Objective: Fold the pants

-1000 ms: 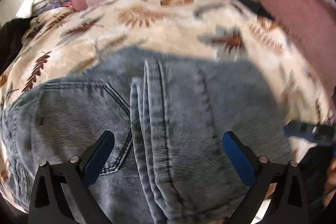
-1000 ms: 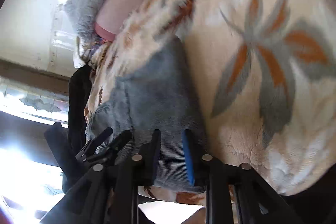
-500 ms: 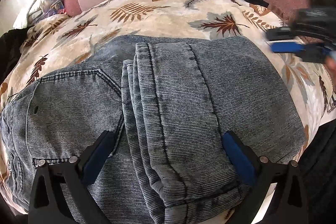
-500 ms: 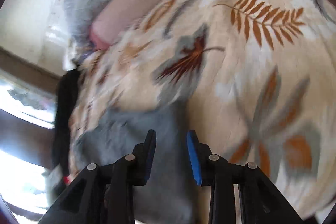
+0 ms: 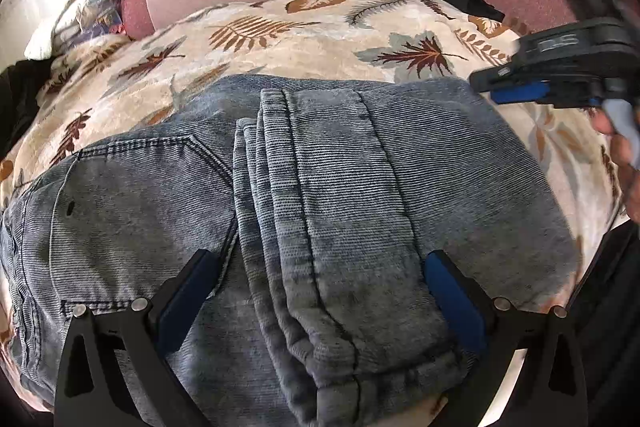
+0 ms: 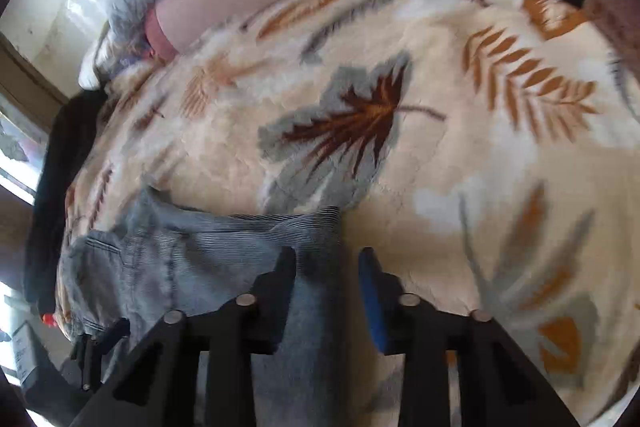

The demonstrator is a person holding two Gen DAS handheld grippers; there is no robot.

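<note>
I've got the folded pants (image 5: 320, 211) lying flat on the leaf-print blanket (image 5: 304, 43), my left gripper (image 5: 316, 291) hovering over them with jaws spread wide and pinching nothing, my right gripper (image 6: 326, 291) off their edge, jaws opening, nothing held between them.

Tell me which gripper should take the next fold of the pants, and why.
Probably the left. The left gripper hangs right over the folded pants, open fingers straddling the stacked leg layers. The right gripper is off the pants' right edge, mostly over the leaf blanket, jaws opening with nothing between them.
</note>
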